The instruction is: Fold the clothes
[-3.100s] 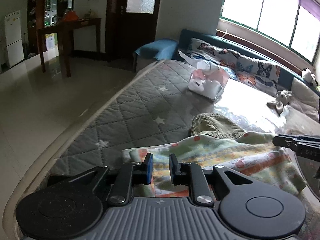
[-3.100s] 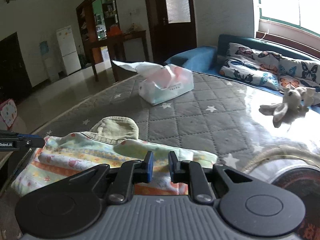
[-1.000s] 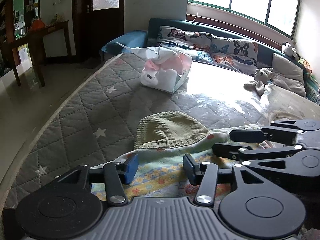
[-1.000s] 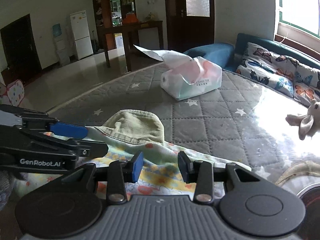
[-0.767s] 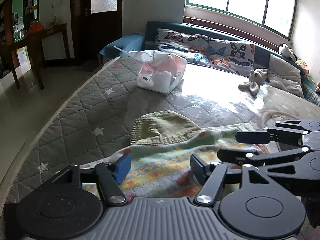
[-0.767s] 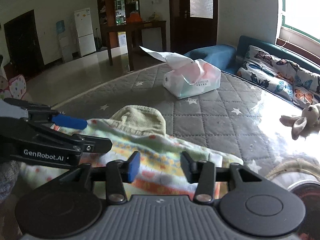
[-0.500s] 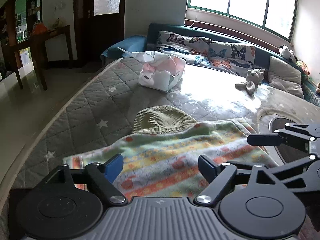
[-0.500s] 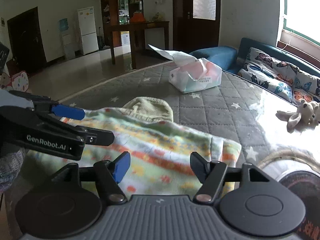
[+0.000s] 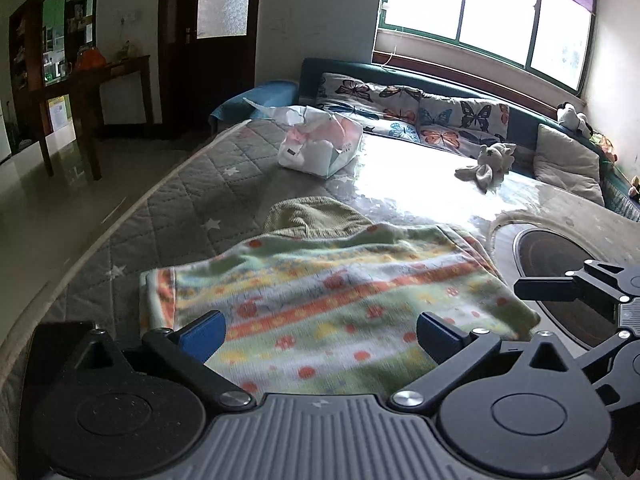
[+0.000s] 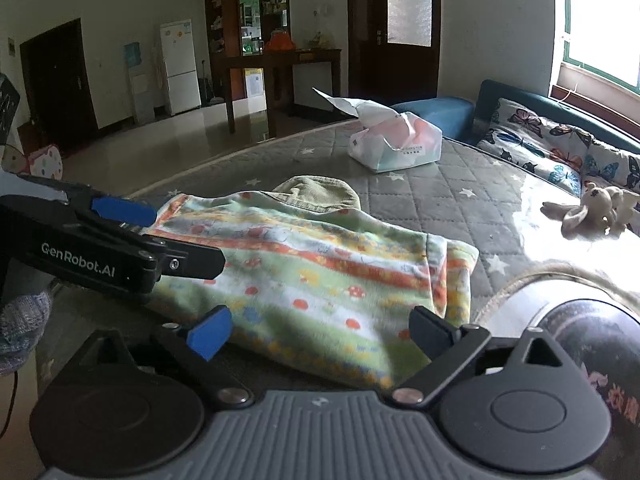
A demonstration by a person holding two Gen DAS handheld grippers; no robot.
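Observation:
A folded green, orange and white patterned garment [image 9: 340, 296] lies flat on the grey quilted bed [image 9: 192, 196]; it also shows in the right wrist view [image 10: 320, 268]. A khaki corduroy piece [image 9: 316, 216] pokes out from under its far edge. My left gripper [image 9: 320, 338] is open and empty just short of the garment's near edge. My right gripper [image 10: 320, 334] is open and empty at the garment's near right side. The right gripper's fingers [image 9: 560, 284] show at the right of the left wrist view. The left gripper's fingers [image 10: 124, 210] show at the left of the right wrist view.
A white and pink tissue pack [image 9: 320, 148] sits farther back on the bed. A stuffed rabbit [image 9: 486, 162] lies near butterfly cushions [image 9: 420, 112] along the far side. A round dark mat [image 9: 560, 264] lies right of the garment. The bed edge and tiled floor [image 9: 60, 208] are to the left.
Both grippers let go of the garment, opened wide and drew back from it. The garment now lies folded flat on the bed.

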